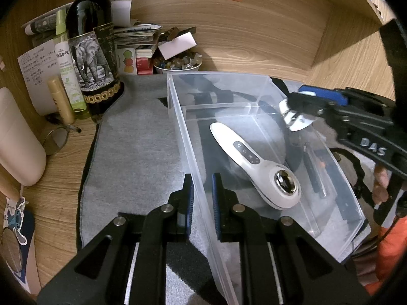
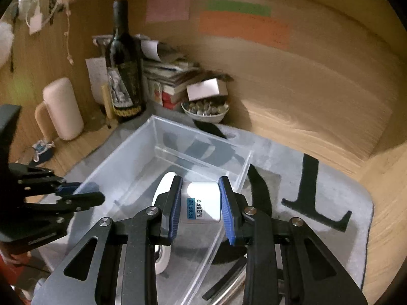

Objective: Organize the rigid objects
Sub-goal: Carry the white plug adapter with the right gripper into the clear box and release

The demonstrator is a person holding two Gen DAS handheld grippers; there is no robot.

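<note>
A clear plastic bin (image 1: 178, 117) stands on a grey mat (image 1: 137, 137). A white handheld device with buttons and a metal head (image 1: 254, 162) lies inside it. My left gripper (image 1: 202, 189) is shut on the bin's left wall. My right gripper (image 2: 201, 200) is shut on a white travel adaptor (image 2: 202, 202) and holds it over the bin's right wall (image 2: 244, 170). In the left wrist view the right gripper (image 1: 295, 109) comes in from the right with the adaptor (image 1: 292, 119) above the bin.
A dark wine bottle (image 1: 94, 50), small bottles, stacked papers and a bowl of beads (image 1: 178, 63) crowd the back left corner. A beige container (image 1: 17, 137) stands at the left. Black cut-out shapes (image 2: 309, 185) lie on the mat right of the bin. Wooden walls enclose the desk.
</note>
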